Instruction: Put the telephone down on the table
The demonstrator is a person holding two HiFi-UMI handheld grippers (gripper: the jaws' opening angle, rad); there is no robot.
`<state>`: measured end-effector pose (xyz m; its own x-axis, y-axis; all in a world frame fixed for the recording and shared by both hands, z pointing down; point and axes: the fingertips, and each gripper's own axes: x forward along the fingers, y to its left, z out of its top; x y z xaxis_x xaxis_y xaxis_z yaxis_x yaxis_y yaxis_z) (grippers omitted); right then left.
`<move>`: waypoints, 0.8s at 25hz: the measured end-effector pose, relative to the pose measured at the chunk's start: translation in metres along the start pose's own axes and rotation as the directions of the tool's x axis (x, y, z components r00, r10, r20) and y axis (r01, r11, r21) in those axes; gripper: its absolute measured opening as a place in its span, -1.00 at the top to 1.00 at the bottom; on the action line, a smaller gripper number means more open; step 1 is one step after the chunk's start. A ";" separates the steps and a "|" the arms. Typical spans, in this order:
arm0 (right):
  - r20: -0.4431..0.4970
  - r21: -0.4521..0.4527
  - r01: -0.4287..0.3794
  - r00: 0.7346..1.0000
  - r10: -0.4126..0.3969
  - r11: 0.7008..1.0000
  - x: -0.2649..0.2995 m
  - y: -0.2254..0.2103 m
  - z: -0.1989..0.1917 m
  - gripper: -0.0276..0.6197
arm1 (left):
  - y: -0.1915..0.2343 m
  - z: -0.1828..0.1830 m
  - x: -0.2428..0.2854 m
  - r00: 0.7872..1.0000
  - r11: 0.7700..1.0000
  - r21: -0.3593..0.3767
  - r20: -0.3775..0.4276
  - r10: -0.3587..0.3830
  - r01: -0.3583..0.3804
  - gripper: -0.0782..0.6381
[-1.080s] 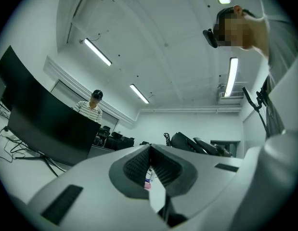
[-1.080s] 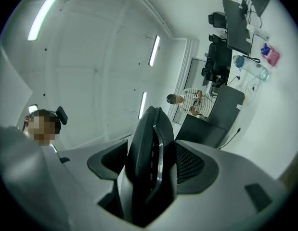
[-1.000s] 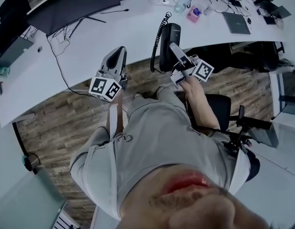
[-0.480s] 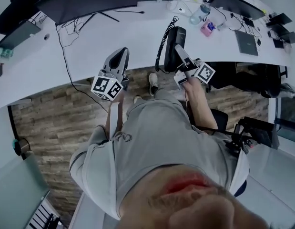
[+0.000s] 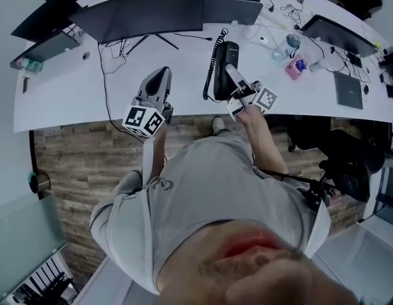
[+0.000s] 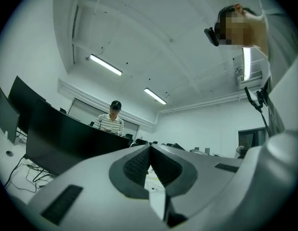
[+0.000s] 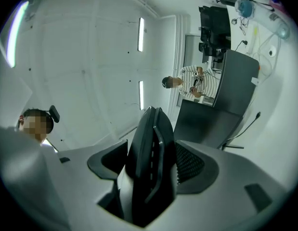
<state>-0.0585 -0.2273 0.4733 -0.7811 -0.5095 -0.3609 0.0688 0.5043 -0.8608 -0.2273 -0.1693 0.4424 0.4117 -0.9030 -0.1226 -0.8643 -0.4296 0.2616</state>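
A black telephone (image 5: pixel 225 61) with a coiled cord (image 5: pixel 211 68) is held over the white table (image 5: pixel 69 88), close to its front edge. My right gripper (image 5: pixel 230 70) is shut on it. In the right gripper view the telephone (image 7: pixel 149 148) stands edge-on between the two jaws of the right gripper (image 7: pixel 151 153), pointing up at the ceiling. Whether it touches the table I cannot tell. My left gripper (image 5: pixel 162 74) hovers at the table's front edge, to the left of the telephone. In the left gripper view the left gripper (image 6: pixel 149 150) is shut with nothing in it.
Dark monitors (image 5: pixel 145 10) line the table's far side, with cables (image 5: pixel 107 62) running beneath them. To the right are a water bottle (image 5: pixel 286 45), a pink object (image 5: pixel 295 67) and a laptop (image 5: pixel 348 89). A person (image 6: pixel 111 117) sits beyond the monitors. An office chair (image 5: pixel 339 164) stands at the right.
The view has closed in on the table. My right gripper has carried the telephone from over the table's front edge to fully over the tabletop. The left gripper kept its pose, still shut.
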 end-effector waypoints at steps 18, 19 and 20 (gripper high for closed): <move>-0.121 0.046 -0.081 0.989 0.086 0.996 0.026 -0.050 0.082 -0.07 | -0.016 -0.021 0.119 0.997 0.997 -0.018 -0.027 0.076 -0.077 0.76; -0.122 0.046 -0.079 0.989 0.084 0.996 0.026 -0.054 0.087 -0.07 | -0.017 -0.022 0.128 0.997 0.997 -0.022 -0.024 0.074 -0.075 0.76; -0.120 0.049 -0.074 0.990 0.080 0.996 0.026 -0.059 0.092 -0.07 | -0.018 -0.023 0.136 0.997 0.997 -0.026 -0.022 0.071 -0.072 0.76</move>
<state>-0.0257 -0.3340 0.4815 -0.8420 -0.3801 -0.3828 0.1569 0.5063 -0.8479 -0.1490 -0.2843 0.4436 0.3556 -0.9310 -0.0822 -0.8837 -0.3635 0.2948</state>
